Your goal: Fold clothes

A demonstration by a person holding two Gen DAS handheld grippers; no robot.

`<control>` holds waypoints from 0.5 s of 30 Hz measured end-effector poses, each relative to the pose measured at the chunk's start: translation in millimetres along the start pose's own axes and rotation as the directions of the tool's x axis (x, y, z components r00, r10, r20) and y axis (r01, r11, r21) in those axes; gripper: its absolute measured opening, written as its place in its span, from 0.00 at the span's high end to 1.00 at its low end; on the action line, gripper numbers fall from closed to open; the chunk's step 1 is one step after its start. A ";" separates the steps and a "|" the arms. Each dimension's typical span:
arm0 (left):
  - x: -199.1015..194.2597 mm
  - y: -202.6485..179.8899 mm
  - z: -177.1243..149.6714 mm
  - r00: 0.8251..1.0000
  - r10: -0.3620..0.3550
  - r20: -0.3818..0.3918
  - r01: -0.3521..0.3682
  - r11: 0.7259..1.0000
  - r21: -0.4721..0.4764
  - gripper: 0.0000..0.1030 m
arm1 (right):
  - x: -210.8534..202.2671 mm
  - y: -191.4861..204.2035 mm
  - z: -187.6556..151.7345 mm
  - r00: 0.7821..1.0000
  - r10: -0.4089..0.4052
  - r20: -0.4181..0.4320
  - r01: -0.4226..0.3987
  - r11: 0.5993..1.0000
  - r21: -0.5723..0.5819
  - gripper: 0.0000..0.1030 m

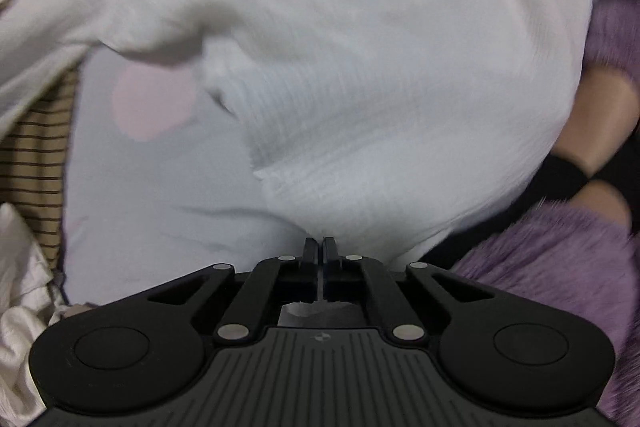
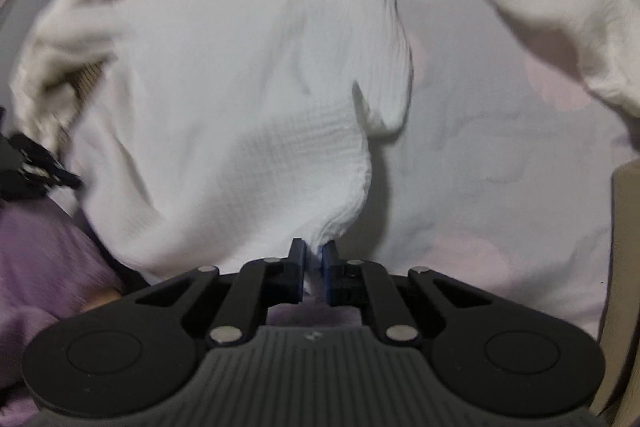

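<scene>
Left tool [image 1: 323, 247] pressed together on the hem of a white ribbed garment [image 1: 340, 67], cloth spreading up and away from its tips over a pale sheet [image 1: 160, 187], right tool [image 2: 314, 251] pinching a bunched edge of it, striped fabric [image 1: 36, 155] far left

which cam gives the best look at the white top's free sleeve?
Right wrist. The white top is pinched by the right gripper, and its sleeve arcs clear over the pale sheet, cuff end visible. Left wrist shows mostly the body above the left gripper; a sleeve fold is blurred at left.
</scene>
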State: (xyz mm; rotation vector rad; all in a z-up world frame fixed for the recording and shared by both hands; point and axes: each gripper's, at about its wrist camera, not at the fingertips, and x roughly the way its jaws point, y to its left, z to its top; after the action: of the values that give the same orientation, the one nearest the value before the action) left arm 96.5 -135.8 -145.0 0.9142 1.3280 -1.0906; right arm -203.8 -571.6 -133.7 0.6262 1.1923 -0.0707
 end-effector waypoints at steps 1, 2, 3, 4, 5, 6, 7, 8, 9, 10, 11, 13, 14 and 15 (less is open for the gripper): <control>-10.4 0.3 -3.6 1.000 -0.002 0.030 0.002 1.000 -0.020 1.00 | -10.9 1.3 -1.3 0.999 0.010 0.031 -0.010 1.000 0.002 0.90; -22.9 -0.4 -7.6 0.998 -0.004 0.063 0.006 0.999 -0.031 1.00 | -21.8 3.1 -2.0 0.998 0.018 0.059 -0.018 1.000 0.001 0.90; -33.6 -0.9 -9.3 0.996 -0.005 0.089 0.008 0.999 -0.038 1.00 | -32.7 4.8 -2.6 0.996 0.025 0.086 -0.025 1.000 0.001 0.90; -43.3 -2.3 -9.3 0.994 -0.003 0.110 0.008 0.999 -0.049 1.00 | -41.8 7.3 -1.8 0.994 0.031 0.109 -0.031 1.000 0.000 0.90; -52.8 -3.6 -8.7 0.991 0.000 0.130 0.008 0.998 -0.059 1.00 | -51.0 9.9 -1.0 0.990 0.037 0.132 -0.038 0.999 0.000 0.90; -61.4 -4.9 -6.3 0.989 0.003 0.147 0.008 0.998 -0.068 1.00 | -60.1 12.5 -0.1 0.987 0.043 0.156 -0.044 0.999 -0.001 0.90; -70.7 -5.9 -4.1 0.986 0.008 0.167 0.005 0.997 -0.077 1.00 | -65.8 17.2 2.0 0.983 0.048 0.175 -0.048 0.999 -0.004 0.90; -82.4 -6.3 -3.0 0.981 0.017 0.193 -0.001 0.996 -0.085 1.00 | -71.5 21.9 4.1 0.980 0.052 0.194 -0.052 0.999 -0.006 0.90; -92.5 -7.9 -2.0 0.976 0.017 0.218 0.003 0.996 -0.092 1.00 | -79.9 26.2 2.7 0.975 0.055 0.214 -0.053 0.999 -0.013 0.90; -102.6 -9.5 -1.0 0.970 0.017 0.242 0.008 0.995 -0.100 1.00 | -88.2 30.5 1.4 0.970 0.058 0.234 -0.054 0.998 -0.021 0.90; -112.8 -11.1 0.0 0.964 0.017 0.266 0.012 0.994 -0.108 1.00 | -96.5 34.8 0.0 0.965 0.061 0.254 -0.056 0.998 -0.028 0.90; -133.1 -14.3 2.0 0.949 0.018 0.314 0.022 0.992 -0.123 1.00 | -115.5 40.0 -2.9 0.955 0.062 0.291 -0.051 0.998 -0.045 0.90; -143.2 -15.9 3.0 0.941 0.018 0.337 0.027 0.991 -0.130 1.00 | -123.7 42.4 -5.7 0.950 0.057 0.307 -0.044 0.998 -0.050 0.90; -152.5 -17.5 2.8 0.934 0.018 0.358 0.034 0.990 -0.138 1.00 | -131.1 43.8 -9.4 0.947 0.053 0.317 -0.038 0.998 -0.053 0.90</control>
State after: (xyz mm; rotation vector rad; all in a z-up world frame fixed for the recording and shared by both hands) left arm 90.4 -130.5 8.3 0.5702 1.0895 -1.0932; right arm -246.4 -565.8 -2.0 0.5768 0.8635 -0.1012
